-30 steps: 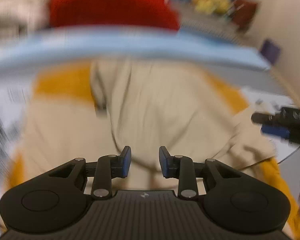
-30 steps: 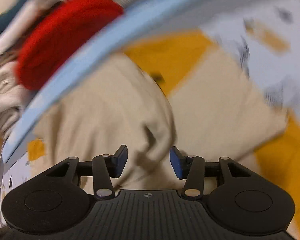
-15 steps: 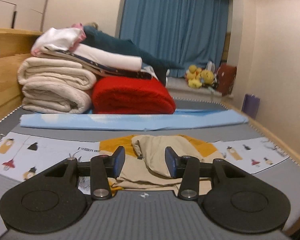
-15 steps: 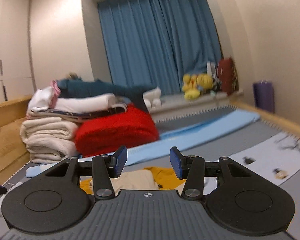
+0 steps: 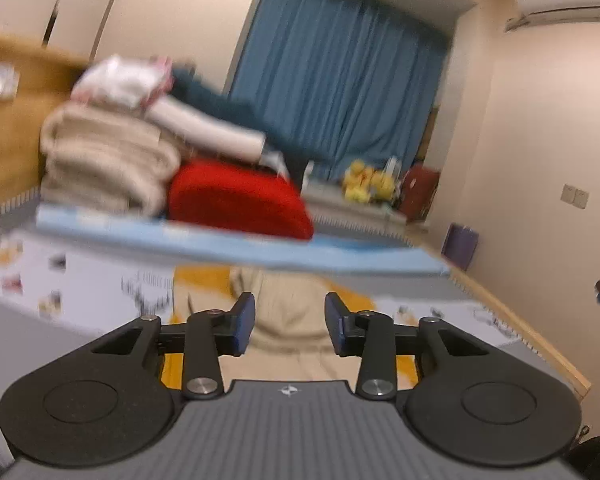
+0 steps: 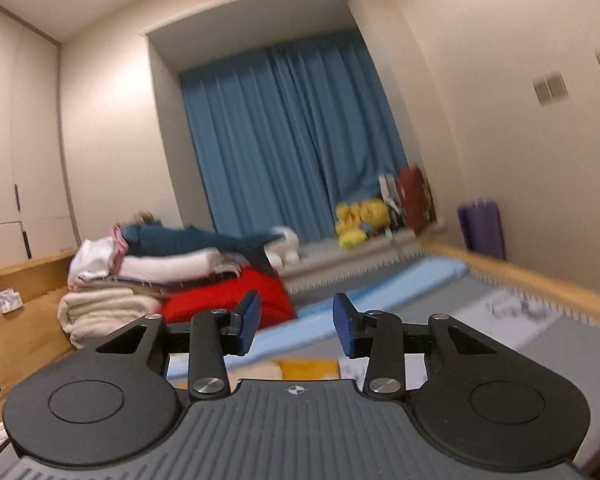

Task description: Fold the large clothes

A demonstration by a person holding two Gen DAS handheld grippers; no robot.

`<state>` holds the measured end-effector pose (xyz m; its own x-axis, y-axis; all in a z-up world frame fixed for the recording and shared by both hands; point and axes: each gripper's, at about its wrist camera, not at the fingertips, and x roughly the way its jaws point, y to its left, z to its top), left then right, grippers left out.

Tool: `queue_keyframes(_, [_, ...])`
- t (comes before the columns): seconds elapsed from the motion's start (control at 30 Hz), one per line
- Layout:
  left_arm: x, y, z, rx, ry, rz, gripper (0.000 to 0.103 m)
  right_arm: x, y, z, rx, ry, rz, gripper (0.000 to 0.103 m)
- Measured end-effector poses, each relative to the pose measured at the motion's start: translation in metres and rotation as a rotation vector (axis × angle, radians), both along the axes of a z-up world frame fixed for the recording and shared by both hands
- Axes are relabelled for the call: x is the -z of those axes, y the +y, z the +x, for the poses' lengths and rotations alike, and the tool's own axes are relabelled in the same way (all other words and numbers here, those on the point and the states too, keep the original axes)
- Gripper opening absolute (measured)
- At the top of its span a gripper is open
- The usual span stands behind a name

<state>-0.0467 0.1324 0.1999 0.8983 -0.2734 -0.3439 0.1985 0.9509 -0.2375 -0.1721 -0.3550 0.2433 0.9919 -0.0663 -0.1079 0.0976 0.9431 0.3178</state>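
A beige garment (image 5: 288, 292) lies crumpled on a yellow cloth (image 5: 198, 280) spread over the grey printed mat (image 5: 80, 280). My left gripper (image 5: 290, 320) hangs above and short of the garment. Its jaws are closing and nothing is between them. My right gripper (image 6: 296, 320) points almost level across the room, higher up, and its jaws are also closing on nothing. In the right wrist view only a strip of the beige garment (image 6: 256, 372) and the yellow cloth (image 6: 308, 368) shows, just below the fingers. The left wrist view is blurred.
Beyond the garment lie a long light-blue pad (image 5: 260, 248), a red blanket (image 5: 236, 200) and a stack of folded bedding (image 5: 108, 160). A wooden rail (image 5: 520, 328) borders the mat on the right. Blue curtains (image 6: 292, 140), yellow plush toys (image 6: 360, 216) and a purple bag (image 6: 482, 228) stand at the back.
Both grippers have lifted away from the beige garment and tilted up, from looking down at it to looking across the room. Their jaws stand a little narrower than half a second ago.
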Motion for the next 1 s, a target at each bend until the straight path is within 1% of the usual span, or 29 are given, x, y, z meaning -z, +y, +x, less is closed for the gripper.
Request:
queue_keyframes(0.03, [0.019,0.003,0.009,-0.009,0.033,0.002,0.038,0.013,-0.003,0.006,-0.008,0.032,0.015,0.042])
queue_keyframes(0.1, [0.065,0.007,0.029,-0.043,0.127,-0.005,0.035,0.047,-0.011,0.027,-0.026,0.124,0.041,0.044])
queue_keyframes(0.17, [0.108,0.016,0.047,-0.079,0.246,-0.019,0.034,0.091,-0.019,0.061,-0.066,0.238,0.079,0.044])
queue_keyframes(0.23, [0.142,0.025,0.062,-0.120,0.378,0.008,0.034,0.134,-0.021,0.099,-0.087,0.370,0.116,0.045])
queue_keyframes(0.27, [0.155,0.028,0.071,-0.145,0.449,0.025,0.034,0.156,-0.023,0.118,-0.097,0.432,0.140,0.045])
queue_keyframes(0.3, [0.165,0.033,0.080,-0.168,0.501,0.030,0.034,0.176,-0.024,0.133,-0.101,0.480,0.157,0.045])
queue_keyframes(0.33, [0.172,0.041,0.086,-0.188,0.525,0.029,0.034,0.192,-0.023,0.152,-0.099,0.520,0.162,0.046])
queue_keyframes(0.4, [0.180,0.051,0.095,-0.235,0.537,0.047,0.036,0.222,-0.023,0.178,-0.096,0.604,0.174,0.046])
queue_keyframes(0.43, [0.184,0.055,0.099,-0.252,0.547,0.057,0.037,0.230,-0.024,0.187,-0.095,0.633,0.183,0.046])
queue_keyframes(0.47, [0.188,0.059,0.104,-0.264,0.563,0.057,0.041,0.236,-0.026,0.196,-0.098,0.642,0.198,0.048])
queue_keyframes(0.5, [0.192,0.064,0.108,-0.273,0.584,0.053,0.046,0.237,-0.023,0.198,-0.101,0.642,0.210,0.053])
queue_keyframes(0.53, [0.196,0.068,0.112,-0.280,0.603,0.048,0.046,0.239,-0.024,0.204,-0.103,0.644,0.222,0.056])
queue_keyframes(0.63, [0.206,0.080,0.116,-0.318,0.646,0.034,0.046,0.250,-0.027,0.217,-0.113,0.678,0.239,0.056])
queue_keyframes(0.77, [0.219,0.090,0.121,-0.349,0.690,0.018,0.047,0.269,-0.026,0.214,-0.128,0.729,0.259,0.056])
queue_keyframes(0.87, [0.233,0.094,0.126,-0.339,0.734,-0.011,0.047,0.278,-0.023,0.211,-0.138,0.757,0.245,0.056])
queue_keyframes(1.0, [0.239,0.088,0.125,-0.313,0.729,0.020,0.048,0.281,-0.018,0.207,-0.144,0.776,0.219,0.056])
